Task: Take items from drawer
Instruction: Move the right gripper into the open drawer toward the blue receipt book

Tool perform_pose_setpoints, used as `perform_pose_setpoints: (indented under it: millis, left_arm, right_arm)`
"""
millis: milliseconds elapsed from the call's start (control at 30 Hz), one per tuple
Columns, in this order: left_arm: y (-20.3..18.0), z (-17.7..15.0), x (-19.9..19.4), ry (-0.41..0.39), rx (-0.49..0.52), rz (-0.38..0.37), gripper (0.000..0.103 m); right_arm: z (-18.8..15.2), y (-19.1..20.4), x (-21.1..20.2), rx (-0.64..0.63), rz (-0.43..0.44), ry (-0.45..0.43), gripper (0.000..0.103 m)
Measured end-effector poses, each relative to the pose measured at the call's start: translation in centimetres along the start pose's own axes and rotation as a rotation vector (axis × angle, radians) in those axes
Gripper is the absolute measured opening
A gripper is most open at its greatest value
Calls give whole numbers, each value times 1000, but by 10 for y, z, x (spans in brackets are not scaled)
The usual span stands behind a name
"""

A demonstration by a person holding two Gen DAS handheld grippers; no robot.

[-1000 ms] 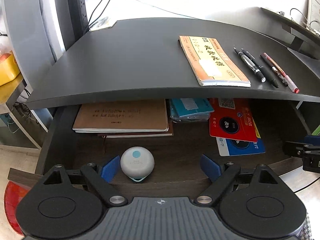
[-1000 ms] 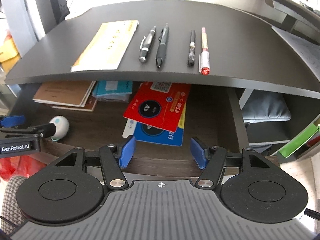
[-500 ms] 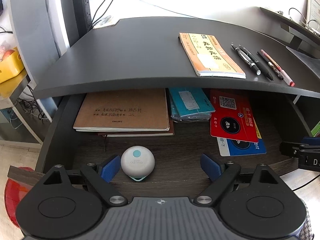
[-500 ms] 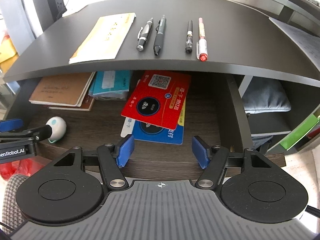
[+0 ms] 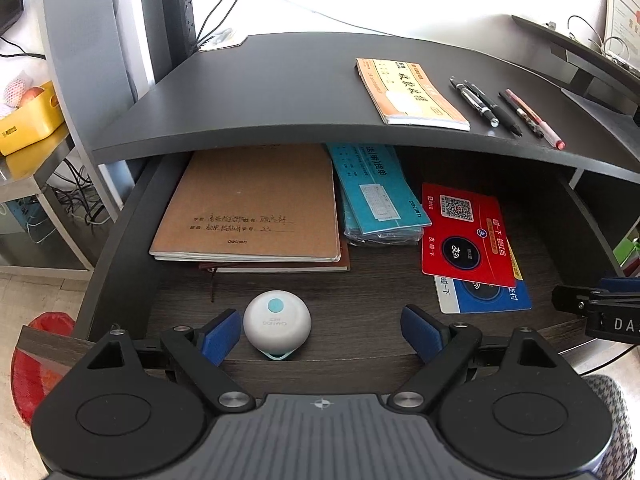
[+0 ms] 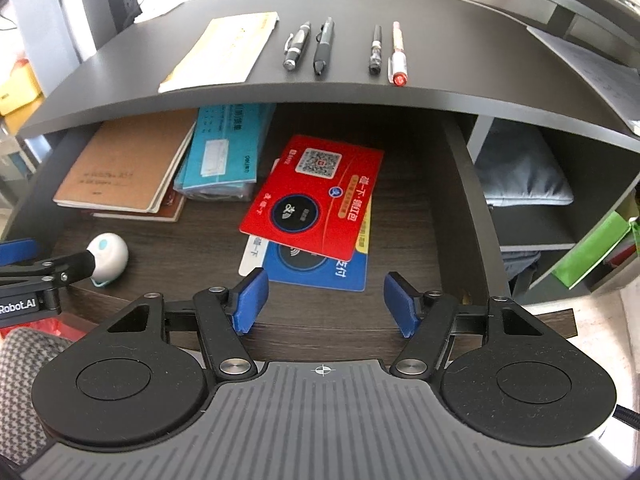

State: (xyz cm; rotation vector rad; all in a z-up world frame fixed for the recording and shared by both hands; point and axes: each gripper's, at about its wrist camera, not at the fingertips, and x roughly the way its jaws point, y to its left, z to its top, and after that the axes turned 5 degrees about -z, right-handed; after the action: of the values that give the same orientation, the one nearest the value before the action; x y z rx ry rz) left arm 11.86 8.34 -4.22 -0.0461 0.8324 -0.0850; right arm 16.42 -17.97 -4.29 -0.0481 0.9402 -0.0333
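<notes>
Drawer [image 5: 120,216] below both spread hand-held grippers [image 5: 320,334] [image 6: 326,300]

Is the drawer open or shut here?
Open: the drawer is pulled out from under the desktop, exposing its contents.

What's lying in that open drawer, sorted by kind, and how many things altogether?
Notebooks: 2 (brown notebook, dark notebook beneath)
Teal pads: 1 wrapped bundle
Cards: 2 (red card, blue card)
White round gadget: 1
Total: 6
</notes>
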Motion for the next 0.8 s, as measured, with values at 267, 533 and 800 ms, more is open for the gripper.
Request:
perform_pose_setpoints:
  millis: [267, 533, 800]
  left_arm:
    - [-3, -12, -8, 1, 13, -6, 88]
    - [-3, -18, -12, 4, 11, -11, 87]
    - [-2, -15, -9, 14, 9, -18, 87]
  right_arm:
    - [-16, 2, -13, -36, -2, 20, 68]
    - [-28, 2, -20, -46, 23, 38, 66]
    - [-23, 4, -19, -56, 7, 56, 68]
